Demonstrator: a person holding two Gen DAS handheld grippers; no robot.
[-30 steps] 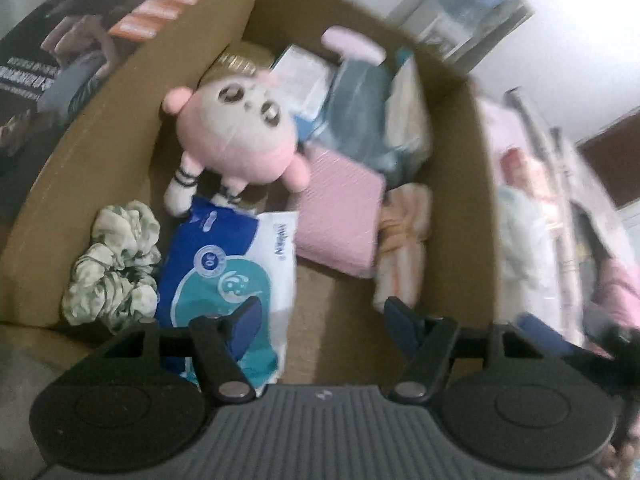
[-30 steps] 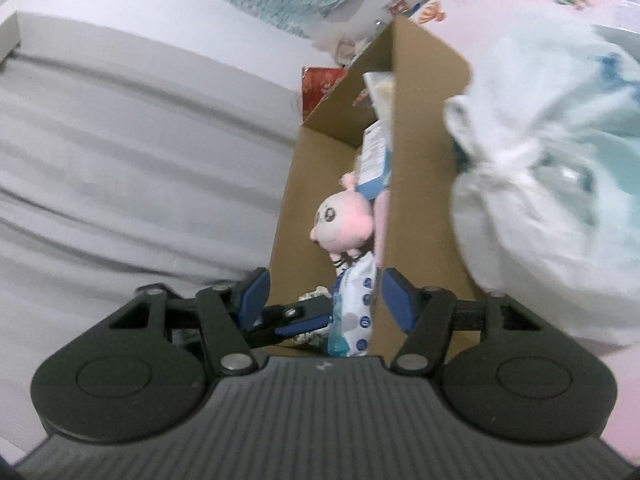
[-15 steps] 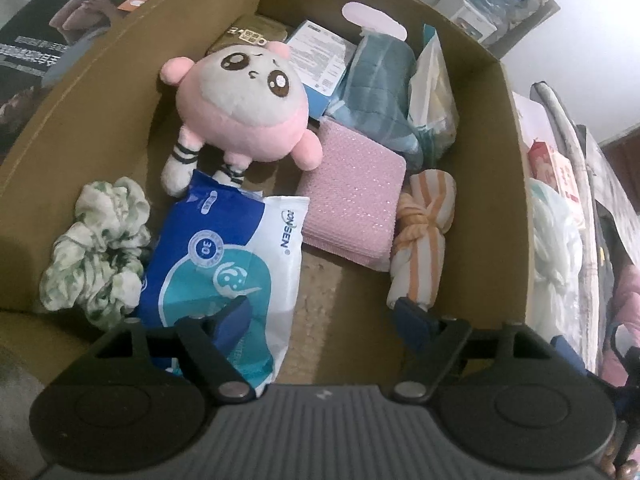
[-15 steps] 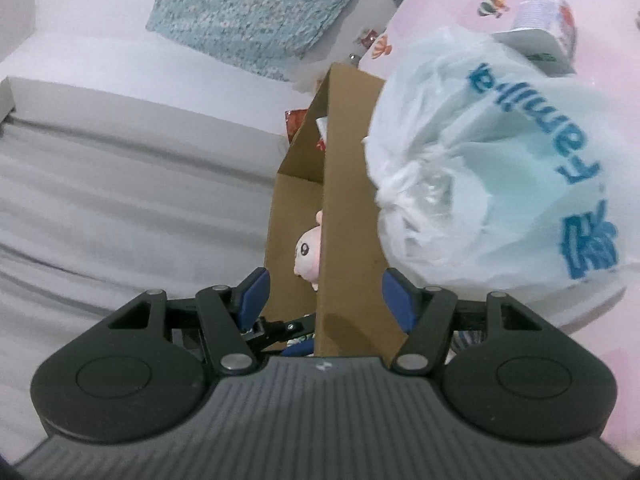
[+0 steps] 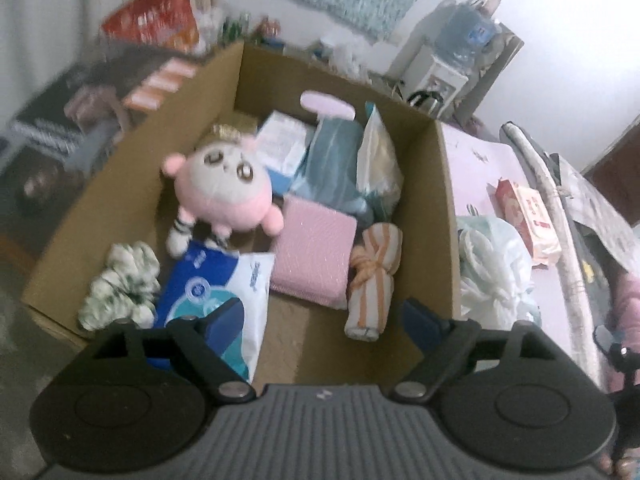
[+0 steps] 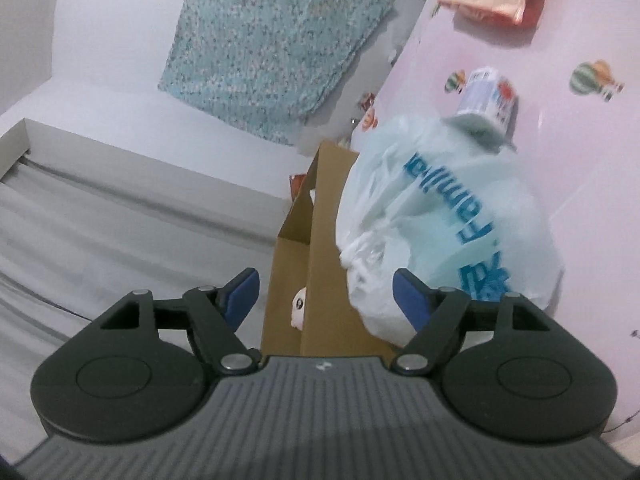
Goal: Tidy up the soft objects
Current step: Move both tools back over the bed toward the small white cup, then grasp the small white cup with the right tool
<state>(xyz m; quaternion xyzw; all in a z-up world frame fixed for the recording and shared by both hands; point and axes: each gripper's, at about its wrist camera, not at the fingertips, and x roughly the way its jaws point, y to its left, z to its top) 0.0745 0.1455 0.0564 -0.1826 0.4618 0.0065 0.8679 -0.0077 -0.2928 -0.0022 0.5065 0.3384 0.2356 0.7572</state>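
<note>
Both tools open, empty: right tool (image 6: 324, 294) near tied bag (image 6: 448, 236); left tool (image 5: 322, 320) over box (image 5: 442, 216).

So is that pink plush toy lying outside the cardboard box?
No, the pink plush toy lies inside the cardboard box, next to a folded pink cloth.

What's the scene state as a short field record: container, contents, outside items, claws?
container: open brown cardboard box
contents: pink round plush toy, green-white fabric scrunchie, blue-white wipes pack, pink folded cloth, orange-striped knotted towel roll
outside: tied white plastic bag beside the box wall
left claw: open, empty
right claw: open, empty
</note>
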